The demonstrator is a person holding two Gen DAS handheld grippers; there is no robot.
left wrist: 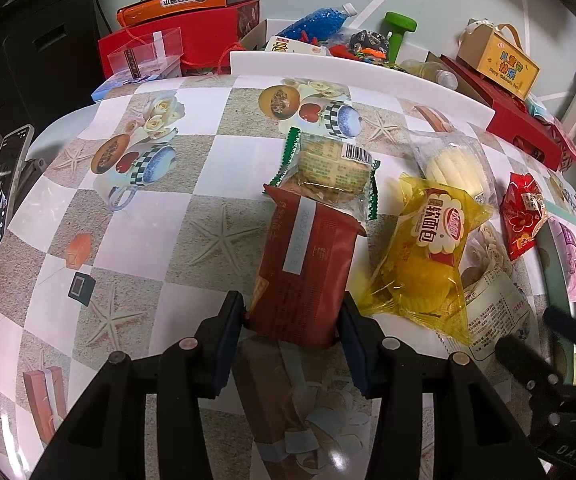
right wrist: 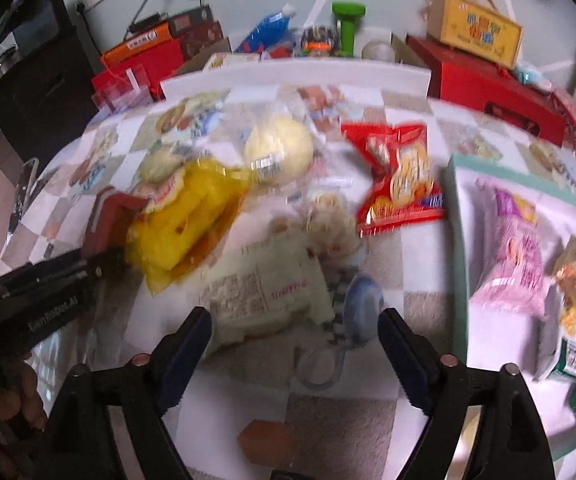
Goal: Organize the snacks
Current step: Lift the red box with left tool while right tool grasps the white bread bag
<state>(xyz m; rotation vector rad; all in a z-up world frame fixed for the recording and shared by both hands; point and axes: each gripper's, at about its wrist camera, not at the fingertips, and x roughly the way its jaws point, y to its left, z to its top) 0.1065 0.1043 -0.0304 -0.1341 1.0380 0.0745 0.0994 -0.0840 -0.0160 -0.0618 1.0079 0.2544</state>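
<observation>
While the left gripper [left wrist: 293, 330] is clamping the near end of the brown-red snack pack [left wrist: 306, 264], near the table [left wrist: 160, 216] centre, we are judging it light, crinkly and slippery, best pinched across its sealed end. Its far end is lying on the biscuit pack [left wrist: 330, 174]. We are holding the right gripper [right wrist: 294, 348] wide open and empty above the pale bag [right wrist: 266, 300]. Blur is hiding the labels there, and the tray [right wrist: 458, 208] at right is cut off.
</observation>
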